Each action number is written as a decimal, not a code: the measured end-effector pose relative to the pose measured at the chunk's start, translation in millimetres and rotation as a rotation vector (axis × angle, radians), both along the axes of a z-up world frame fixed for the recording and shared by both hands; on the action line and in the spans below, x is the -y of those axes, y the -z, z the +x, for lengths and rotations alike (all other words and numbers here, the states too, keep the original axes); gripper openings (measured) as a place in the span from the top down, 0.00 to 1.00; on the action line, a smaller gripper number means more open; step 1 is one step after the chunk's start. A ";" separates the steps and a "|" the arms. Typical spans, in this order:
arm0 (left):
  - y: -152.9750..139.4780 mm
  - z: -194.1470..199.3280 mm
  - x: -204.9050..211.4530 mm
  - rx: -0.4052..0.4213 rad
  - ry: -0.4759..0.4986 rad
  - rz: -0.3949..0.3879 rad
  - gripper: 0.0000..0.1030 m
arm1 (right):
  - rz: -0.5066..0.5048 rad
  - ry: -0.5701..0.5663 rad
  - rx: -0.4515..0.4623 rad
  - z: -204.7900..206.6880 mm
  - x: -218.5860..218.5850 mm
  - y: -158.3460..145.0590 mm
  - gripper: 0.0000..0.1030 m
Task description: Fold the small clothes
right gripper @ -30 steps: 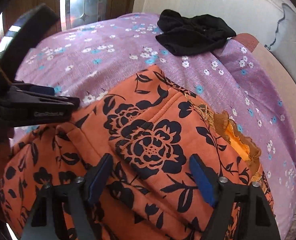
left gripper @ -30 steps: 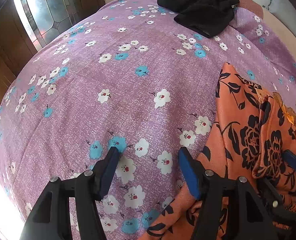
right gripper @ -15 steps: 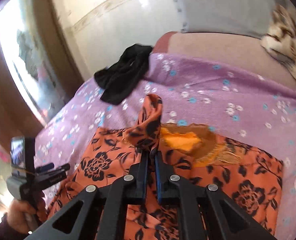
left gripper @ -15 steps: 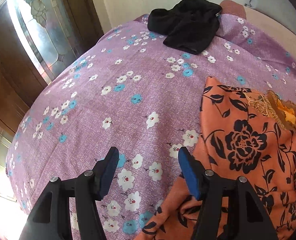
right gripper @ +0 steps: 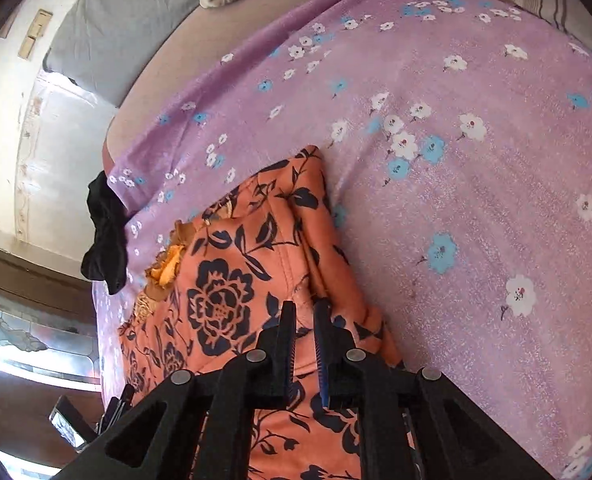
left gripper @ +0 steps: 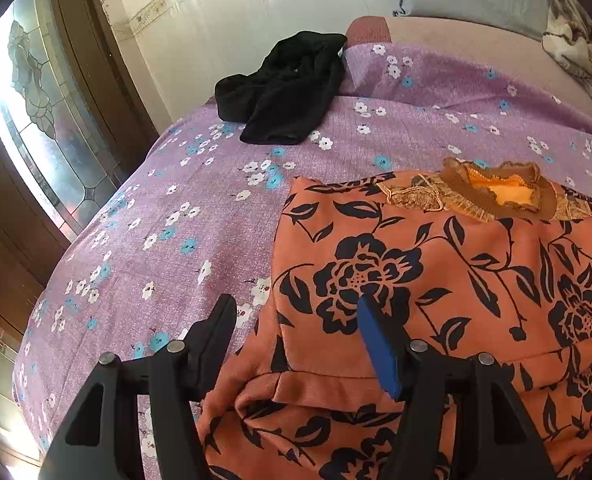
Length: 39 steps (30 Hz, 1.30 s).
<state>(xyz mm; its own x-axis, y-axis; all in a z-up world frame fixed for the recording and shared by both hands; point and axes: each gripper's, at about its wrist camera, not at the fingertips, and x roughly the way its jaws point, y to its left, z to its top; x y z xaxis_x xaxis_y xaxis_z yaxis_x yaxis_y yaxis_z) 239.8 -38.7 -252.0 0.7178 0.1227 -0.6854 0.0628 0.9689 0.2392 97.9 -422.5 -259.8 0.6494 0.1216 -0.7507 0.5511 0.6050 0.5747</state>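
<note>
An orange garment with black flowers lies on the purple flowered bedsheet, its frilled collar at the far side. My left gripper is open and straddles the garment's left edge, one finger over the sheet and one over the cloth. In the right wrist view the garment has a raised fold along its right side. My right gripper pinches that fold between nearly closed jaws, which are opening slightly.
A crumpled black garment lies at the far edge of the bed near the wall. Pillows and a grey blanket sit at the head end. A wooden door with patterned glass stands to the left. Bare sheet stretches right of the garment.
My right gripper closed on a fold of the orange garment, rolled, and carried it across to the garment's right side. My left gripper shifted right onto the garment's left edge, still open.
</note>
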 end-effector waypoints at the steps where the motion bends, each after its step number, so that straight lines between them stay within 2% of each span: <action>1: 0.1 -1.0 0.3 0.005 0.001 -0.013 0.36 | -0.070 0.013 0.002 -0.3 -2.2 -8.8 0.89; 4: 1.8 -2.4 2.9 0.007 0.006 -0.050 0.34 | -0.243 0.043 0.010 2.0 -7.1 -27.8 0.89; 6: 2.8 -2.9 7.2 0.012 0.012 -0.058 0.34 | -0.274 0.039 0.034 4.4 -8.4 -33.7 0.89; 9: 6.7 -3.5 14.3 0.017 0.005 -0.029 0.32 | -0.311 0.000 0.045 13.1 -15.8 -38.6 0.89; 11: 12.0 -1.5 16.7 -0.008 0.012 -0.020 0.31 | -0.330 -0.033 0.047 19.5 -21.3 -38.7 0.87; 12: 16.9 0.7 18.4 -0.032 0.010 0.005 0.28 | -0.330 -0.051 0.046 22.3 -24.1 -37.1 0.79; 14: 28.0 5.7 19.5 -0.077 0.002 0.054 0.23 | -0.314 -0.085 0.043 26.0 -29.1 -31.2 0.52; 15: 26.6 5.8 17.3 -0.074 0.001 0.037 0.22 | -0.302 -0.080 0.062 24.1 -30.4 -29.4 0.27; 17: 23.1 6.8 14.3 -0.081 0.004 0.016 0.22 | -0.320 -0.070 0.093 20.6 -33.3 -31.8 0.26; 20: 18.7 6.5 10.0 -0.071 -0.006 -0.010 0.22 | -0.418 -0.038 0.154 11.7 -39.6 -47.9 0.28; 24: -6.8 -5.5 10.4 0.061 0.005 -0.033 0.22 | -0.491 0.011 0.266 -1.5 -44.9 -67.9 0.28; 27: -24.1 -18.4 14.6 0.142 0.051 -0.083 0.22 | -0.458 -0.047 0.297 3.3 -48.6 -70.1 0.28; 29: -25.1 -22.9 23.3 0.141 0.106 -0.087 0.22 | -0.404 -0.125 0.278 13.3 -54.2 -63.0 0.28; 31: -17.3 -20.7 33.7 0.096 0.150 -0.065 0.22 | -0.298 -0.205 0.246 25.4 -58.4 -48.3 0.28; 33: -4.3 -16.0 42.8 0.016 0.197 -0.065 0.22 | -0.150 -0.267 0.191 37.6 -58.8 -26.3 0.28; 36: 20.4 -6.6 51.2 -0.132 0.216 -0.046 0.22 | -0.019 -0.291 0.012 51.6 -57.7 13.6 0.28; 37: 23.6 -7.4 50.3 -0.137 0.212 -0.055 0.22 | 0.004 -0.280 -0.032 52.5 -55.6 24.5 0.27; 39: 21.6 -8.6 48.8 -0.123 0.202 -0.060 0.22 | 0.040 -0.262 -0.016 48.8 -49.5 29.1 0.28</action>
